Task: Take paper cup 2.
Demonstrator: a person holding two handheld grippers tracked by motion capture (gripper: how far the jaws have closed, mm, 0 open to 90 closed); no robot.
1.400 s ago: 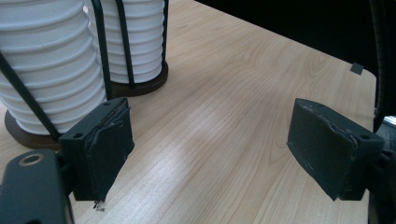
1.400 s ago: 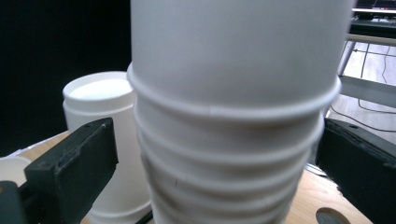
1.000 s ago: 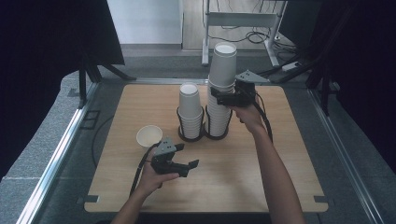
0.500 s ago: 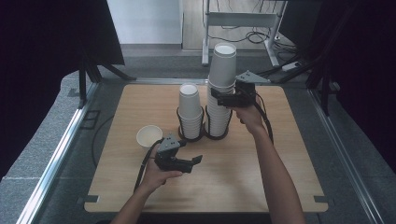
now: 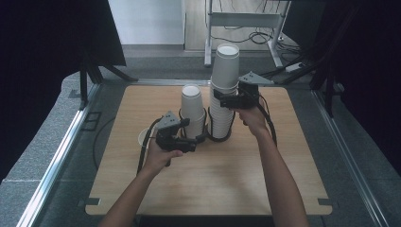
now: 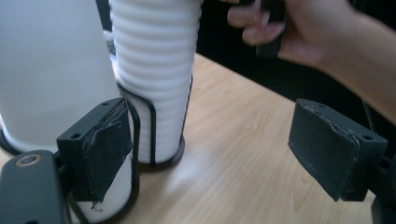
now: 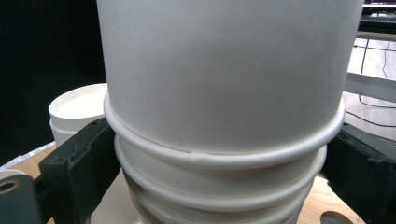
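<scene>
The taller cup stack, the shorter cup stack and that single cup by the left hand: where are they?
Taller cup stack [image 5: 226, 71]: high view, side of its top cup.
Shorter cup stack [image 5: 191, 101]: high view, upper wall.
Single cup [image 5: 142, 138]: high view, visible rim.

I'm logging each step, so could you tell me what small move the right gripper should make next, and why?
Probably lift straight up: the right gripper has its jaws closed around the tall cup stack, just under a cup rim, so raising it should separate the upper cups.

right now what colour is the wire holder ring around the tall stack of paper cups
Black; the wire holder around the tall white paper cup stack shows best in the left gripper view.
</scene>
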